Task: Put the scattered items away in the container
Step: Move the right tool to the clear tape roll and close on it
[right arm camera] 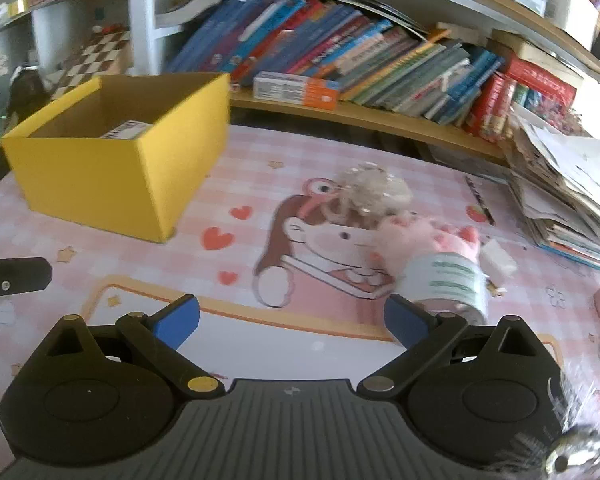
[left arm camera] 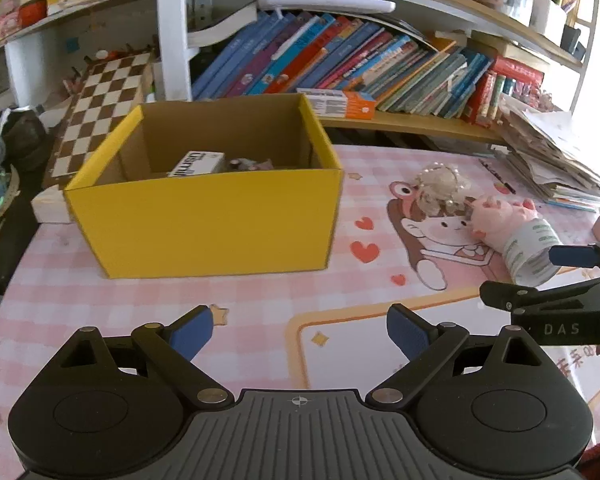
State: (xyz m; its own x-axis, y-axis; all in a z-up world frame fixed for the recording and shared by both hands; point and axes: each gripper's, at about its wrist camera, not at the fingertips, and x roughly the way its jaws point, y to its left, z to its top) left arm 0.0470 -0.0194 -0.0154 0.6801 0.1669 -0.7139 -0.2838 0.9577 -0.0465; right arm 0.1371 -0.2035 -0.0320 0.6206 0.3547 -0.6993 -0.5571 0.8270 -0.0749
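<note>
Desk with pink checked cover carries yellow box at left, a white carton lying inside it. Left tool released, over bare cover, well apart from box. Right tool also released, its right pad just beside the taped roll. Pink plush toy touches the roll's far end; pearly hair tie lies just behind the plush.

The left hand-held gripper is black with a ribbed grey middle, round silver screws and blue pads. The right hand-held gripper looks the same, but one screw is yellow.
</note>
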